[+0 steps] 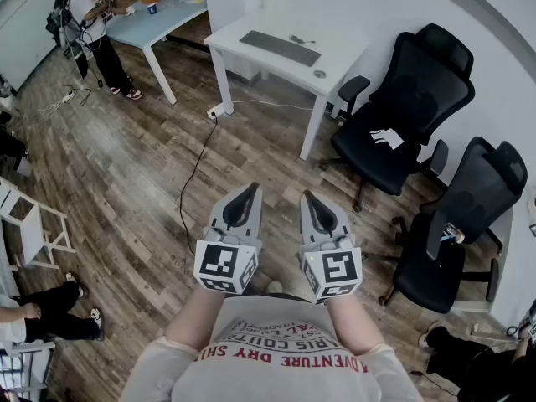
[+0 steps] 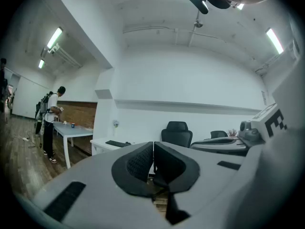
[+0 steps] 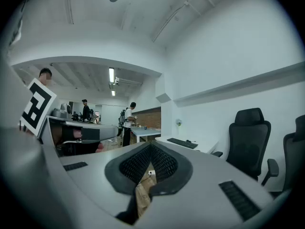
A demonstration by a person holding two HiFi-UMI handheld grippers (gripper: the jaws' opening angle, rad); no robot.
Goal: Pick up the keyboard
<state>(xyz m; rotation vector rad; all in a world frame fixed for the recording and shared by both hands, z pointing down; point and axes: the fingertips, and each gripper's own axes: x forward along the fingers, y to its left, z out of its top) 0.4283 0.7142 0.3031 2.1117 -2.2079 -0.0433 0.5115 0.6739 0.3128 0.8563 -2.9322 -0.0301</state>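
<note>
Two grippers are held side by side in front of the person's chest, both pointing level toward the far wall. The left gripper [image 1: 252, 189] and the right gripper [image 1: 309, 197] are near each other but apart, each carrying a marker cube [image 1: 226, 266] at its rear. Bare forearms run from the lower edge of the head view up to the cubes; the hands themselves are hidden beneath the gripper bodies.

Jaw state: in the left gripper view the ribbed black pads of the left gripper [image 2: 153, 149] are pressed together with nothing between them. In the right gripper view the right gripper [image 3: 150, 149] is likewise closed and empty.

Task item: the keyboard [image 1: 280, 48] lies flat on the white desk [image 1: 343, 55] against the wall, well apart from both grippers. It also shows in the distance as a dark strip in both gripper views [image 2: 116, 143] [image 3: 182, 143].

Limited visibility: a small round object [image 1: 319, 74] near the desk's front corner is too small to identify. The black office chair [image 1: 394, 115] beside the desk has white paper [image 1: 387, 137] on its seat; no print on it is legible.

Legible writing: red print on the person's shirt [image 1: 280, 360] appears upside down and is cut off; "ADVENTURE DRY" can be read.
</note>
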